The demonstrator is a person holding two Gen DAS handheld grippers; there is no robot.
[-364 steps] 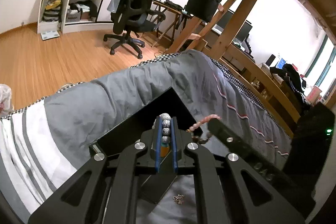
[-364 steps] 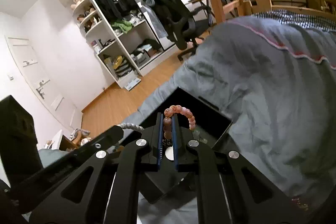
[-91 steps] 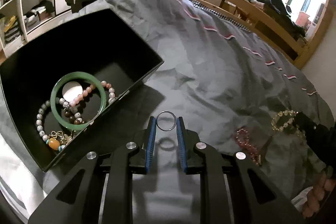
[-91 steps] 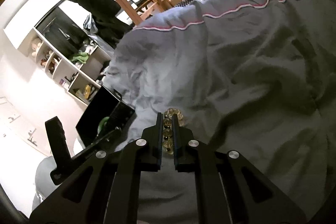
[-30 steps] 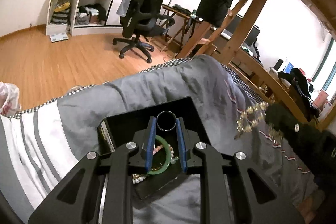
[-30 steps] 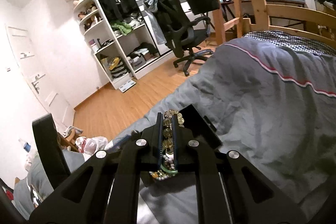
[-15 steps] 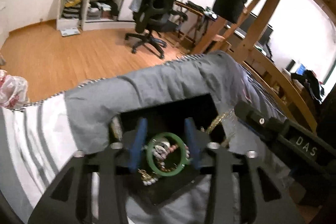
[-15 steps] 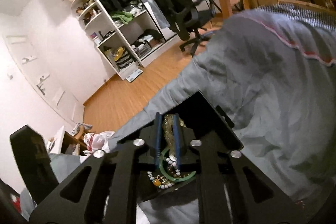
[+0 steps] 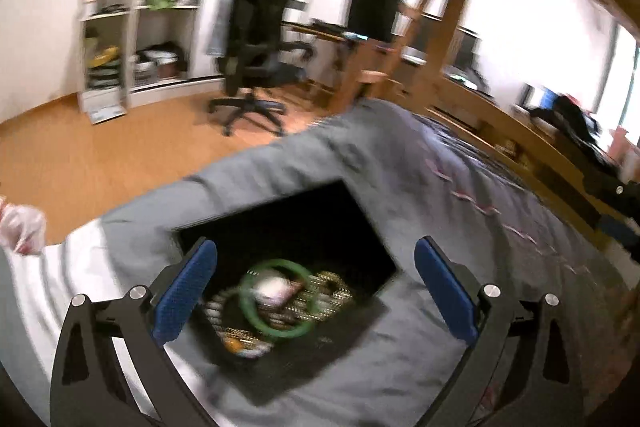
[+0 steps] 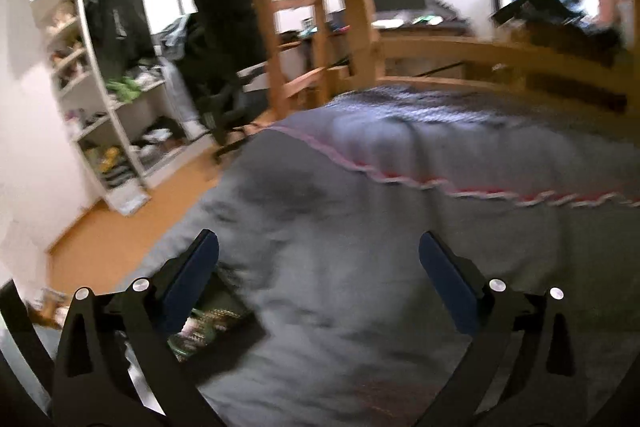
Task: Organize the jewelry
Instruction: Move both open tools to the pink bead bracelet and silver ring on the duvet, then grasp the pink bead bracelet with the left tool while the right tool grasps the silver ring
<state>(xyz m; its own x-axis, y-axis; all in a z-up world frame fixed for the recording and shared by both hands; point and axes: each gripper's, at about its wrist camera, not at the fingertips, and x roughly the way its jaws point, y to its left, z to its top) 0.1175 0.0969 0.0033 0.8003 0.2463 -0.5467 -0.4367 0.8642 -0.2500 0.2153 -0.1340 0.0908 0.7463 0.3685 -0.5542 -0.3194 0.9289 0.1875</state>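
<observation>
- Left gripper (image 9: 316,283): jaws spread wide, they have just been opening, nothing gripped. Blue pads (image 9: 185,291) stand at 9 and 3 o'clock of the box contents, clear of them.
- Black box (image 9: 320,215) sits on the grey bedspread (image 9: 460,227), centre-low in the left wrist view, corner pointing toward the camera.
- Inside the box, left view only: green bangle (image 9: 276,327) lying on top of a heap, gold bead bracelet (image 9: 324,297) at its 3 o'clock, pale bead strand (image 9: 216,307) at its 9 o'clock. All blurred; finer detail can't be read.
- Right gripper (image 10: 318,277): jaws also spread wide, just been opening, released, only bedspread between them.
- Right wrist view catches only one corner of the box (image 10: 224,323) at 8 o'clock, partly hidden behind the left finger; a bit of green and gold shows inside it, too smeared to separate.
- Right view alone shows the red wavy trim (image 10: 440,187) across the bedspread at 2 o'clock, plus the wooden ladder (image 10: 308,7) at 12 o'clock.
- Left view alone shows the office chair (image 9: 256,43) at 12 o'clock, standing on the wood floor (image 9: 100,147) at 10 o'clock.
- White shelves show in both views, upper left.
- Both frames motion-blurred.
</observation>
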